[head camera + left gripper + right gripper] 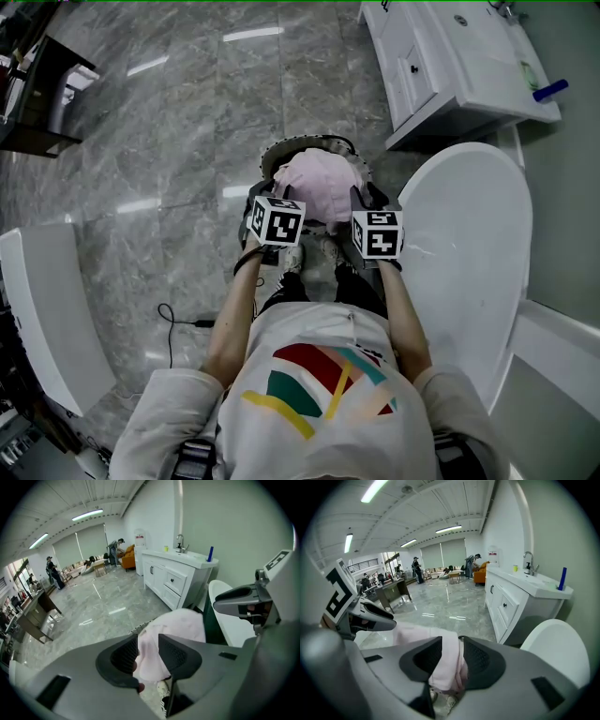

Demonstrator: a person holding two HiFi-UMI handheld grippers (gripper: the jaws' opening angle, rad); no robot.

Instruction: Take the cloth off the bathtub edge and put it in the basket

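Observation:
A pink cloth (319, 183) lies bunched on top of a round dark basket (272, 155) on the grey floor, just ahead of the person's feet. In the head view both grippers reach down to it side by side: my left gripper (272, 199) at its left edge, my right gripper (364, 202) at its right edge. Seen from the left gripper view, the cloth (180, 623) hangs loosely between the parted jaws of the left gripper (148, 651). The right gripper (451, 656) also has a fold of cloth (449, 665) between its parted jaws. Neither pair of pads squeezes it.
A white bathtub (469, 272) runs along the right, close to my right arm. A white vanity cabinet (441, 66) with a blue bottle (550, 90) stands beyond it. A black cable (178, 323) lies on the floor at left, near a white panel (47, 309) and a dark desk (37, 103).

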